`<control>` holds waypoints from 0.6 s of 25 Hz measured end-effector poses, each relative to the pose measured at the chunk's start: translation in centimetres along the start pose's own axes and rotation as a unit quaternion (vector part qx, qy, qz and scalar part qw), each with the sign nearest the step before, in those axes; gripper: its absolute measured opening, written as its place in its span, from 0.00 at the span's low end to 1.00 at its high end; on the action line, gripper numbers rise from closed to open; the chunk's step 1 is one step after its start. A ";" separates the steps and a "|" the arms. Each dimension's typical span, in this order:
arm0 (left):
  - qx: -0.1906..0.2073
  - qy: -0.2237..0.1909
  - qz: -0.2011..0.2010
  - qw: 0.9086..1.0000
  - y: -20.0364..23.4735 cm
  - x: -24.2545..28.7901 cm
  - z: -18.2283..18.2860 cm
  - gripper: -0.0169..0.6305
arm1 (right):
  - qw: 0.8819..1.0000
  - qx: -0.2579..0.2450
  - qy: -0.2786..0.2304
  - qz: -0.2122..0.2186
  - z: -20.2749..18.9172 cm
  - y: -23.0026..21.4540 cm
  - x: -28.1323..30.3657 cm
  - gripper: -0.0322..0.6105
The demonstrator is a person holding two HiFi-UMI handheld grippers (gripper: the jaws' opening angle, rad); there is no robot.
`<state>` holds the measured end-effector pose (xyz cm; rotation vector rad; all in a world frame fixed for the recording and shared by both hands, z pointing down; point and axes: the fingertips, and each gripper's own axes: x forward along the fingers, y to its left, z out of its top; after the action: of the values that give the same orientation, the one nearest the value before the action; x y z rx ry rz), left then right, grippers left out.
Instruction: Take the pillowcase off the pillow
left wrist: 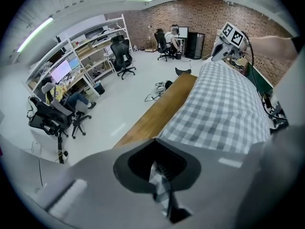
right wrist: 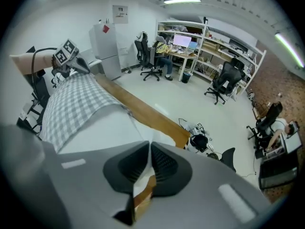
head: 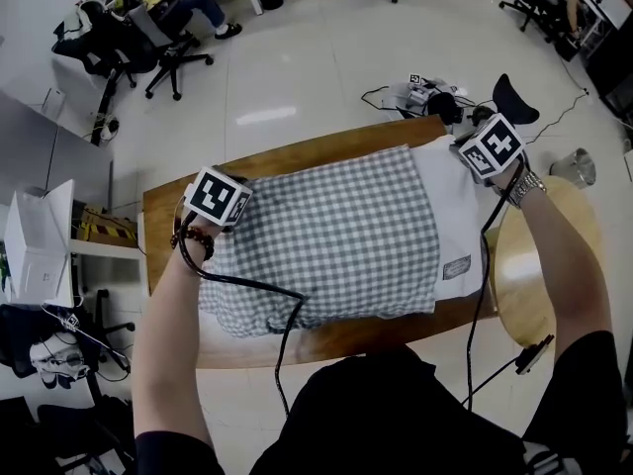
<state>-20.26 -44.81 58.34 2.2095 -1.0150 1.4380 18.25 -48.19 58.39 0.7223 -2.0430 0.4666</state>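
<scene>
A grey-and-white checked pillowcase [head: 336, 236] covers a pillow lying on the wooden table [head: 326, 148]. The white pillow [head: 457, 216] sticks out of the case's right end. My left gripper [head: 235, 218] is at the case's far left corner, shut on a fold of checked fabric [left wrist: 159, 182]. My right gripper [head: 465, 161] is at the far right corner, shut on the white pillow fabric [right wrist: 143, 178]. In the left gripper view the pillowcase [left wrist: 224, 109] stretches away towards the right gripper [left wrist: 224, 49]. The right gripper view shows the pillow [right wrist: 105, 128], then the pillowcase [right wrist: 76, 104], then the left gripper [right wrist: 71, 63].
A round wooden stool [head: 534, 265] stands right of the table. Cables and gear [head: 425, 95] lie on the floor beyond the far edge. A white box [head: 40, 240] sits on a shelf at left. Office chairs [head: 163, 52] and a seated person are further back.
</scene>
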 end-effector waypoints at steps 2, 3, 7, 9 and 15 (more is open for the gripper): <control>-0.004 -0.002 0.007 1.000 -0.2 -0.8 -0.8 0.03 | 1.000 -0.007 -0.005 -0.017 -0.2 0.3 -0.9 0.07; -0.006 -0.004 0.011 1.000 -0.5 -1.2 -1.1 0.03 | 1.000 -0.008 -0.007 -0.023 -0.4 0.5 -1.3 0.07; -0.009 -0.007 0.022 1.000 -1.7 -2.8 -2.5 0.03 | 0.999 -0.007 -0.012 -0.045 -2.0 1.5 -2.8 0.07; -0.014 -0.008 0.026 1.000 -2.1 -3.4 -3.5 0.03 | 0.998 -0.008 -0.013 -0.057 -2.7 2.1 -3.4 0.07; -0.024 -0.013 0.037 0.999 -2.4 -4.8 -5.3 0.03 | 0.997 -0.003 -0.012 -0.079 -4.0 2.5 -4.4 0.07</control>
<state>-23.26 -38.10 56.66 2.1842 -1.1395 1.4036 20.98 -42.64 56.69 0.8824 -1.9894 0.3632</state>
